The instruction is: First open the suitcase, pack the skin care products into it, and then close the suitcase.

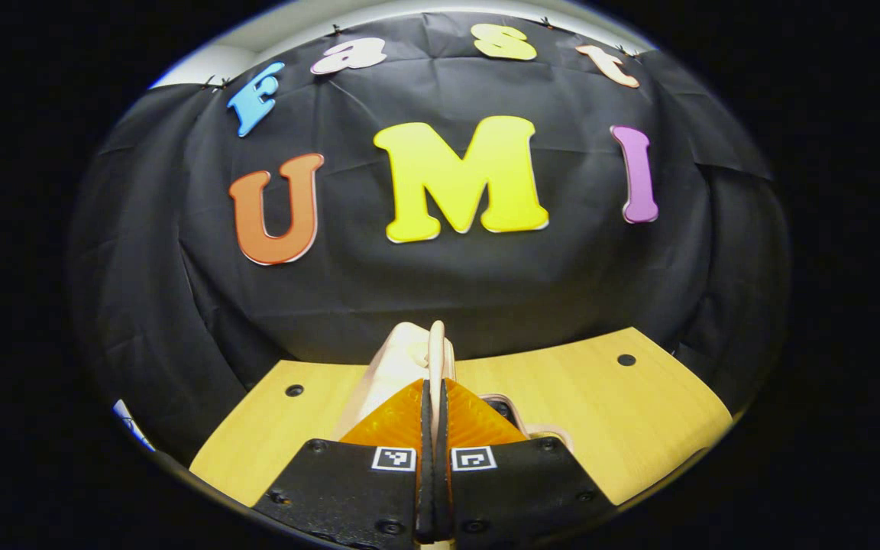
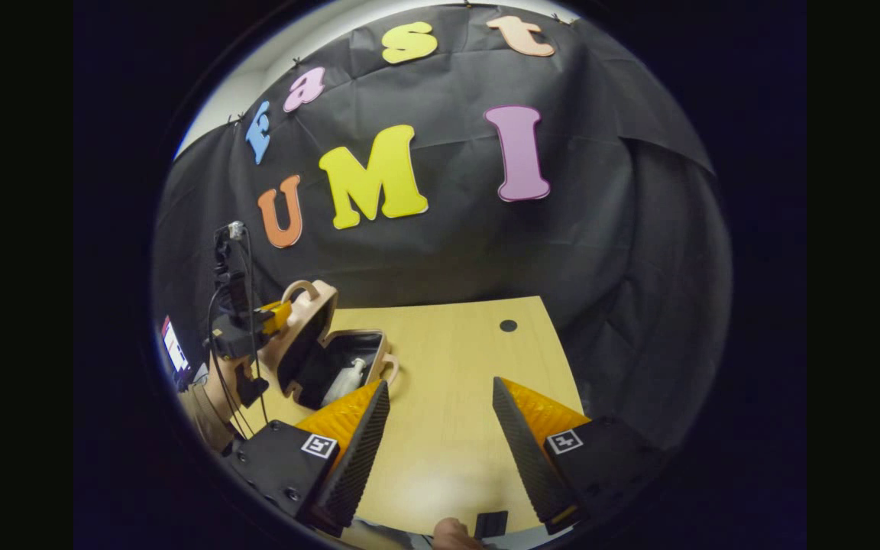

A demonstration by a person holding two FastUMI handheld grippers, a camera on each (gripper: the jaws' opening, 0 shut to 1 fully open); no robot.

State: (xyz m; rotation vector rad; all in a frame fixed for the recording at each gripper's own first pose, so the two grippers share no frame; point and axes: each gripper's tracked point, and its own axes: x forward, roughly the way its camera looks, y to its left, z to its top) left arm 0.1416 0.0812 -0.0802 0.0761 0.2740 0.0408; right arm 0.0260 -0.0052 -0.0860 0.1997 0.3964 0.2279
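A small beige suitcase [image 2: 379, 353] lies at the left of the wooden table [image 2: 455, 344], its lid [image 2: 310, 313] raised and tilted partway over the dark inside. A white skin care bottle [image 2: 348, 378] lies in the base. My left gripper [image 1: 435, 386] is shut on the lid's edge [image 1: 398, 359], which sticks up between the fingers. In the right gripper view that left gripper [image 2: 276, 313] holds the lid from the left side. My right gripper [image 2: 440, 389] hangs open over the bare table, right of the suitcase, with nothing between its fingers.
A hand [image 2: 222, 382] and cables hold the left gripper at the table's left edge, beside a small lit screen [image 2: 174, 347]. Round holes [image 2: 508, 325] mark the tabletop. The black cloth wall stands close behind the table's far edge.
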